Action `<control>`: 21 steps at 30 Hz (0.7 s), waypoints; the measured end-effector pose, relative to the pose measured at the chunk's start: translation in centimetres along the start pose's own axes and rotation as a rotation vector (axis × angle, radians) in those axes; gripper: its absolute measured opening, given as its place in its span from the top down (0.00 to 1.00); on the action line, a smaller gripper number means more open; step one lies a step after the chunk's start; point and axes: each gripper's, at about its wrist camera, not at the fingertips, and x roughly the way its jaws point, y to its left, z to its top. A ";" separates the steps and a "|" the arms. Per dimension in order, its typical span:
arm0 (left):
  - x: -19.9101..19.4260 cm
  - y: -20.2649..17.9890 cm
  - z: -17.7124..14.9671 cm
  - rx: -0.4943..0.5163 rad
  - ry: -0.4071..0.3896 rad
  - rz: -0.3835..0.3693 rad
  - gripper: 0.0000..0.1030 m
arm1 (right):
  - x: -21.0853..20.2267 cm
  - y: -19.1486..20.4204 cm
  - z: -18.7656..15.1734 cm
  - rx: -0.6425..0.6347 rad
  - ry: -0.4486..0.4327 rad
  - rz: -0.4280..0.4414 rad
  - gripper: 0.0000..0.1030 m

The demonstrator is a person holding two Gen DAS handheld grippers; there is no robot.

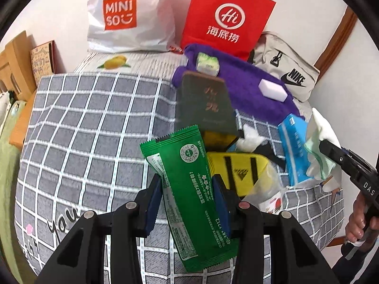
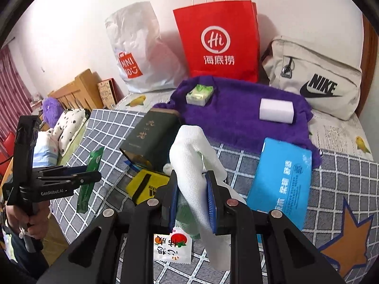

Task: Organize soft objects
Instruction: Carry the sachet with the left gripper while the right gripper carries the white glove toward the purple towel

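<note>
Both grippers loaded and clear of the bed (image 1: 94, 118); the step in hand looks like the carry, after the pick and before the placing.

Left side: left gripper (image 1: 187, 189) has its jaws clenched on a green sachet (image 1: 189, 189), gripped across its middle, top end tilted up and away, lower end hanging free. The gripper pitches steeply downward over the checked cover; the hand grips its handle from below.

Centre, lying on the bed: dark green box (image 2: 151, 139), yellow pouch (image 2: 146, 184), small printed packet (image 2: 171, 248).

Right side: right gripper (image 2: 191, 198) has its jaws squeezed tight on a white mesh cloth (image 2: 189, 153) with a pale green piece folded inside; the cloth stands up above the jaws and drapes below them. Also angled down, less steeply.

Further right and behind: purple towel (image 2: 236, 118), carrying a tissue pack (image 2: 199, 94) and a white sponge (image 2: 277, 111); blue pack (image 2: 281, 179) beside its near edge.

Judgement: the towel already collects soft items, so it is the probable destination. The next move calls for carrying each load across above the clutter, lowering onto bare towel, then opening the jaws.
</note>
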 end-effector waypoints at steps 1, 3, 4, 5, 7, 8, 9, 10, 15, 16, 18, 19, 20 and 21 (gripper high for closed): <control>-0.2 -0.2 0.5 0.004 -0.005 0.001 0.61 | -0.2 0.0 0.2 0.000 -0.005 0.002 0.79; -0.5 -0.5 1.2 0.011 -0.013 0.003 0.61 | -0.5 -0.2 0.8 0.002 -0.016 0.009 0.79; -0.7 -0.7 1.7 0.016 -0.019 0.003 0.61 | -0.7 -0.4 1.1 0.001 -0.021 0.008 0.79; -0.8 -0.8 2.0 0.020 -0.023 0.001 0.61 | -0.7 -0.5 1.4 0.001 -0.023 0.004 0.79; -1.0 -1.1 2.7 0.025 -0.032 0.000 0.61 | -0.8 -0.8 1.7 0.002 -0.026 0.002 0.79; -1.0 -1.2 3.1 0.024 -0.034 0.001 0.61 | -0.8 -1.0 2.0 0.001 -0.028 0.001 0.79; -0.9 -1.2 3.4 0.023 -0.034 0.004 0.61 | -0.8 -1.2 2.3 0.003 -0.029 -0.002 0.79; -0.9 -1.3 3.7 0.023 -0.034 0.006 0.61 | -0.7 -1.4 2.4 0.006 -0.029 -0.006 0.79; -0.5 -1.7 5.3 0.005 -0.034 0.000 0.61 | -0.5 -2.8 3.4 0.016 -0.030 -0.014 0.79; -0.4 -1.8 5.6 0.004 -0.034 -0.007 0.61 | -0.5 -3.0 3.6 0.018 -0.032 -0.014 0.79; -0.2 -2.2 6.2 0.004 -0.032 -0.013 0.61 | -0.4 -3.8 4.1 0.027 -0.036 -0.020 0.79; -0.1 -2.4 6.4 0.008 -0.032 -0.014 0.61 | -0.4 -4.0 4.3 0.030 -0.037 -0.024 0.79; 0.1 -2.7 6.7 0.012 -0.032 -0.014 0.61 | -0.4 -4.3 4.4 0.033 -0.039 -0.029 0.79; 0.2 -2.9 6.9 0.014 -0.032 -0.014 0.61 | -0.4 -4.6 4.6 0.038 -0.041 -0.033 0.79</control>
